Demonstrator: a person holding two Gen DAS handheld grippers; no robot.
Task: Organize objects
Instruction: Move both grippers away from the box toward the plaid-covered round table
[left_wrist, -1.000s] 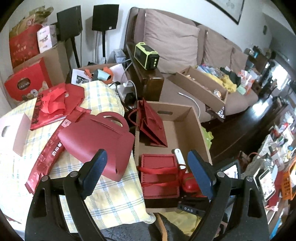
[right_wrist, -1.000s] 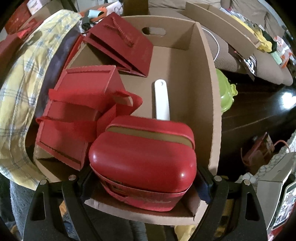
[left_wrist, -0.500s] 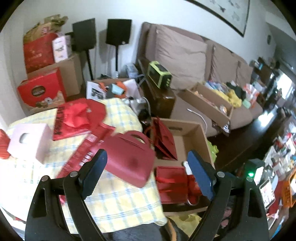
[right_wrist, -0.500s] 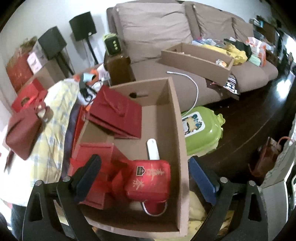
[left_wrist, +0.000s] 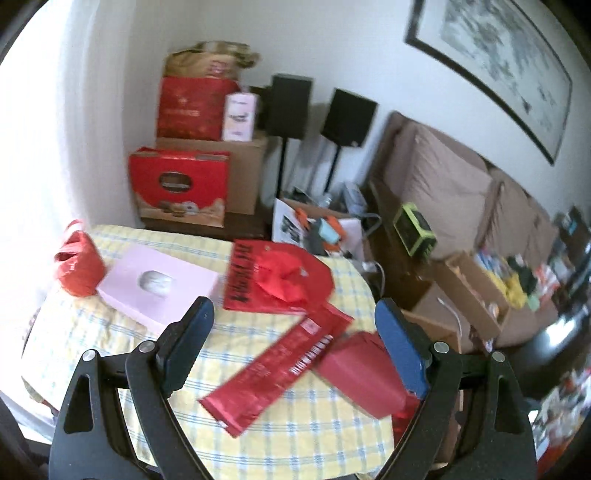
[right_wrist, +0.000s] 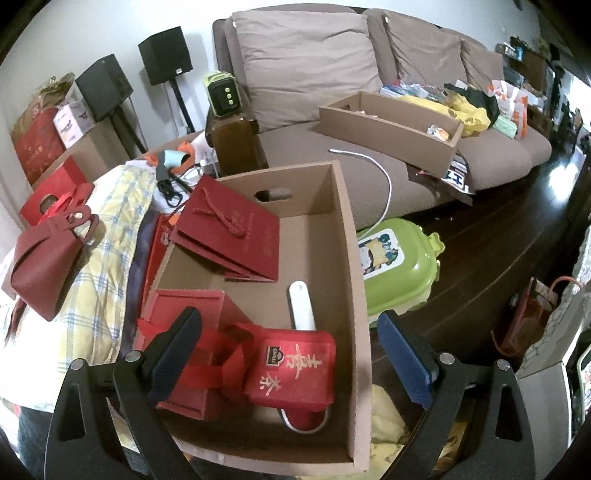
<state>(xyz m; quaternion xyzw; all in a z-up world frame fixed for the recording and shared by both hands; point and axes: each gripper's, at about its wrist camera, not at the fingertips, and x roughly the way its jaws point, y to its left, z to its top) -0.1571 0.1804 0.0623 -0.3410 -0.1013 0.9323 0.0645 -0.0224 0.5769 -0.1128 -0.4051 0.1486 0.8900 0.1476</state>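
Left wrist view: the left gripper (left_wrist: 293, 341) hangs over a round table draped in a yellow checked cloth (left_wrist: 122, 332), its jaws spread wide with nothing between them. Below the fingers lie a long red packet (left_wrist: 275, 373), a dark red handbag-shaped gift box (left_wrist: 360, 376) at the table's right edge, a pink flat box (left_wrist: 157, 284), a red gift bag with a crumpled bow (left_wrist: 280, 275) and a small red pouch (left_wrist: 75, 264) at the far left. Stacked red gift cartons (left_wrist: 179, 184) stand on the floor against the wall behind the table, two black speakers (left_wrist: 349, 116) on stands rise beyond them, and a brown sofa (left_wrist: 443, 192) runs along the right under a framed picture (left_wrist: 495, 62). The frame is slightly blurred.

Right wrist view: the right gripper (right_wrist: 290, 352) hovers above an open cardboard box (right_wrist: 351, 236) beside the table, jaws parted wide and gripping nothing; they have just been opening. Inside the box, a red tea tin (right_wrist: 295, 373) with gold characters rests near the front, clear of both pads. Touching it on the left is a red bag with ribbon handles (right_wrist: 192, 321); a white stick-shaped object (right_wrist: 301, 304) lies behind the tin, and a dark red paper bag with a rope handle (right_wrist: 231, 230) leans against the box's far left corner. The handbag-shaped gift box (right_wrist: 42, 266) sits on the checked cloth at left. A green plastic case (right_wrist: 399, 266) lies on the dark floor to the right of the box, and a shallow cardboard tray (right_wrist: 388, 125) sits on the sofa.
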